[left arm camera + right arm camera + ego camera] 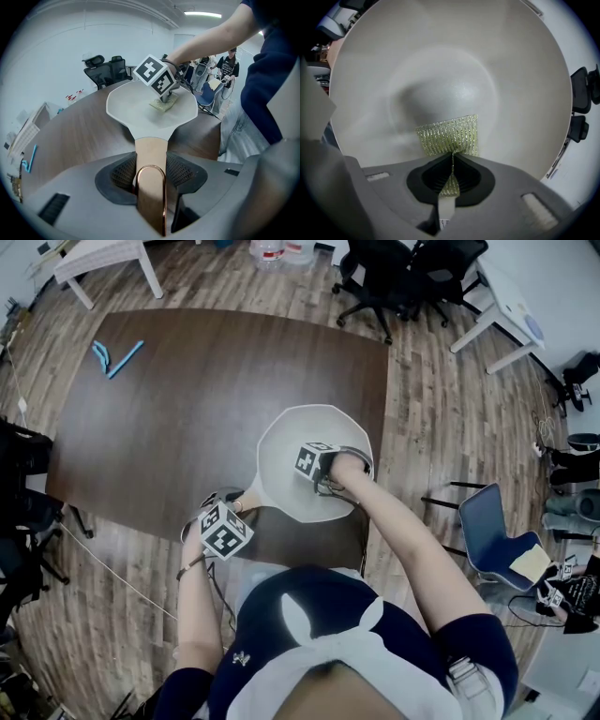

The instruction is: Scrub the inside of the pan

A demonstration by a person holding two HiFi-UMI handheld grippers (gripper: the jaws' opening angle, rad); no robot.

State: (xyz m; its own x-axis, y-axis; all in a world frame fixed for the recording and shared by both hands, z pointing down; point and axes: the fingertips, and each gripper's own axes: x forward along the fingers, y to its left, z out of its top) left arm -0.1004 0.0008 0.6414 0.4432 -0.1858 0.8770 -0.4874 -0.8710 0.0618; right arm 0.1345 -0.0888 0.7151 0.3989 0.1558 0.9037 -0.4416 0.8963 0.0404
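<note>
The pan (309, 442), pale and wide-rimmed, is seen at the near edge of the dark table (178, 399), with its handle (151, 154) turned back toward the person. That handle is clamped between the jaws of the left gripper (151, 176), its ribbed pads pressed on both sides, so the pan is steadied from the handle end. The right gripper (451, 174) is tipped steeply down into the pan. Its jaws are drawn almost together on a pinched fold of the glittery green scrub pad (449, 135). The free part of the pad is spread on the pan's floor, off the centre and away from the handle.

For a good scrub, the pad should be kept flat and pressed down evenly, and worked in overlapping circles from the floor up the sloped wall. Only a narrow fold is held (a hard sideways drag could pull it loose), so moderate pressure is judged best. The jaw tips are better kept off the coating. The handle grip should be kept firm so that the pan is not slid or tipped.

The pan is the only container in view. Nothing is seen in it but the pad and the gripper's tip; no water, suds or residue can be made out.
</note>
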